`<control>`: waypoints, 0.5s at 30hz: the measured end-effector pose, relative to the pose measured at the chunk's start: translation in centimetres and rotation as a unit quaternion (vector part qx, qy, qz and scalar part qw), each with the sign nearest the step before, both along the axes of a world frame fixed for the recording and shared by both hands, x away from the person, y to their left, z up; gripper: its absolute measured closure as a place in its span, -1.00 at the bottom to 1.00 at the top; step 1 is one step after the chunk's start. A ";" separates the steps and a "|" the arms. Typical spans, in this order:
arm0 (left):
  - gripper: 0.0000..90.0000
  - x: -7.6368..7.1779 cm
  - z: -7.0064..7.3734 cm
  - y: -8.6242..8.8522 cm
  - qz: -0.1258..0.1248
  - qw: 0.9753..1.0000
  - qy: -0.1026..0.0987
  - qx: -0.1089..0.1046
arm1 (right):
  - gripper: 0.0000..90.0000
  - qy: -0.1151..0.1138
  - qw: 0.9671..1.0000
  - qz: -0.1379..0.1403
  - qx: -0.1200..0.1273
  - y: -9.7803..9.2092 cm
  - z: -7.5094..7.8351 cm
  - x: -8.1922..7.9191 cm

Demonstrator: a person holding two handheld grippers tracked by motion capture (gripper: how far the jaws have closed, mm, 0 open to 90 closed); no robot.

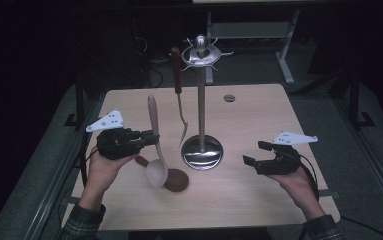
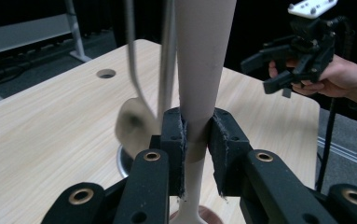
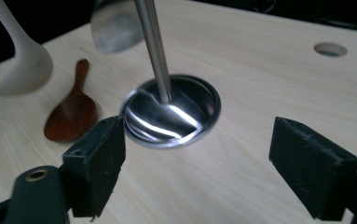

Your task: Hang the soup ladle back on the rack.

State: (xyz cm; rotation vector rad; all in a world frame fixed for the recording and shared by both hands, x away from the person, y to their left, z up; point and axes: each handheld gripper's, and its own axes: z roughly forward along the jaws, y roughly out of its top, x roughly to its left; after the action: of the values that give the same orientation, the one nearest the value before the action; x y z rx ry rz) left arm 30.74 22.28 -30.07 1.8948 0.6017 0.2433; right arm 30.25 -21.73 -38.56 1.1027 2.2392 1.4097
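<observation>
Here we hold the pale ladle [image 1: 155, 150] upright by its handle, clamped in our left gripper [image 1: 149, 138] over the tabletop's [image 1: 259, 200] left half, near the steel utensil stand [image 1: 201, 145]. Our right gripper [image 1: 255, 153] waits wide and empty. Raised carelessly, the ladle could knock the hanging fork [image 1: 180, 95] or tip the stand.
</observation>
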 end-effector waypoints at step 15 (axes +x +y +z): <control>0.70 -0.8 -0.5 -3.8 -0.013 1.000 0.006 -0.009 | -0.20 -0.029 0.997 0.048 0.043 3.9 4.4 0.8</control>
State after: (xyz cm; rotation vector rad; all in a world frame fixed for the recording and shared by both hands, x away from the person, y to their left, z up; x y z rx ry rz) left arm 29.97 18.45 -30.59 1.8863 0.5865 0.2092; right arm 31.09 -17.79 -34.14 0.9779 2.2360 1.5705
